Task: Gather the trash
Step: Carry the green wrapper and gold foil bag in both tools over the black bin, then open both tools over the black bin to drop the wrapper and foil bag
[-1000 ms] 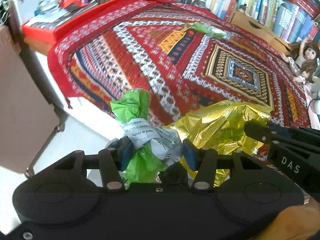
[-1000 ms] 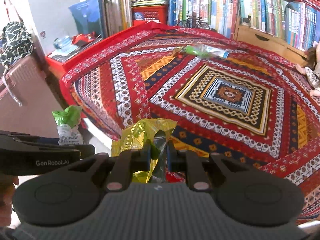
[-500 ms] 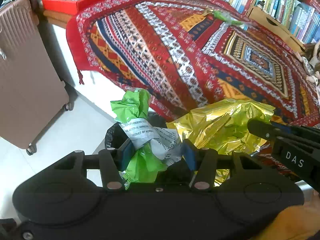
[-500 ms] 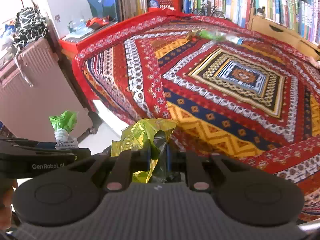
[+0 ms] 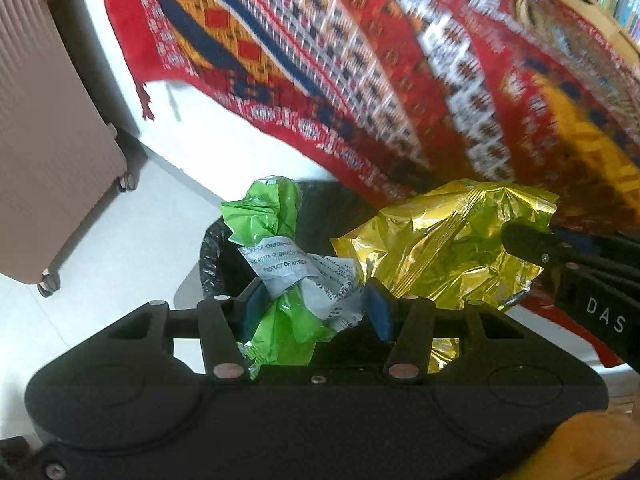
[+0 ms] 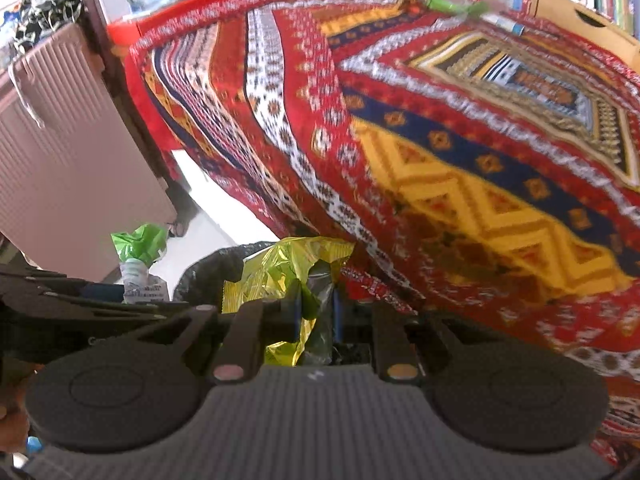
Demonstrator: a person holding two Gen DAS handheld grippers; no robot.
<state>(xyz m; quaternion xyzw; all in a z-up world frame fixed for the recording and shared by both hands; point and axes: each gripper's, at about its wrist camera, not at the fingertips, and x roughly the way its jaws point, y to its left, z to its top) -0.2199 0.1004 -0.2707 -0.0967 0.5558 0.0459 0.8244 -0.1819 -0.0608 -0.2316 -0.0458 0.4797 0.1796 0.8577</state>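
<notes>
Both pieces of trash hang over the black-lined bin (image 5: 216, 240), and that is the relation the coming release depends on: the bin's mouth lies below and just ahead of the two sets of jaws, on the white floor beside the draped edge of the patterned bedspread (image 5: 360, 60). The left gripper (image 5: 312, 308) has its blue pads pressed on either side of a crumpled green wrapper (image 5: 264, 216) with a white printed label; the wrapper's long axis runs up and away from the jaws, its free end leaning over the bin's dark opening. The right gripper (image 6: 316, 312) is clenched narrowly on a yellow-gold foil bag (image 6: 280, 276), which bulges to the left of the pads and stands against the bin liner (image 6: 212, 268) in that view. Seen from the left wrist, the foil bag (image 5: 444, 244) sits to the right of the green wrapper, over the rim nearest the bedspread, so the left hand's load looks the more centred over the opening, while the right one may need a small shift inward to be sure of falling inside. Counted: one bin, two held pieces of trash, and at least one more green wrapper (image 6: 456, 4), blurred, lying far across the bed, well apart from both hands. A pink ribbed suitcase (image 5: 44, 120) stands on the floor left of the bin.
</notes>
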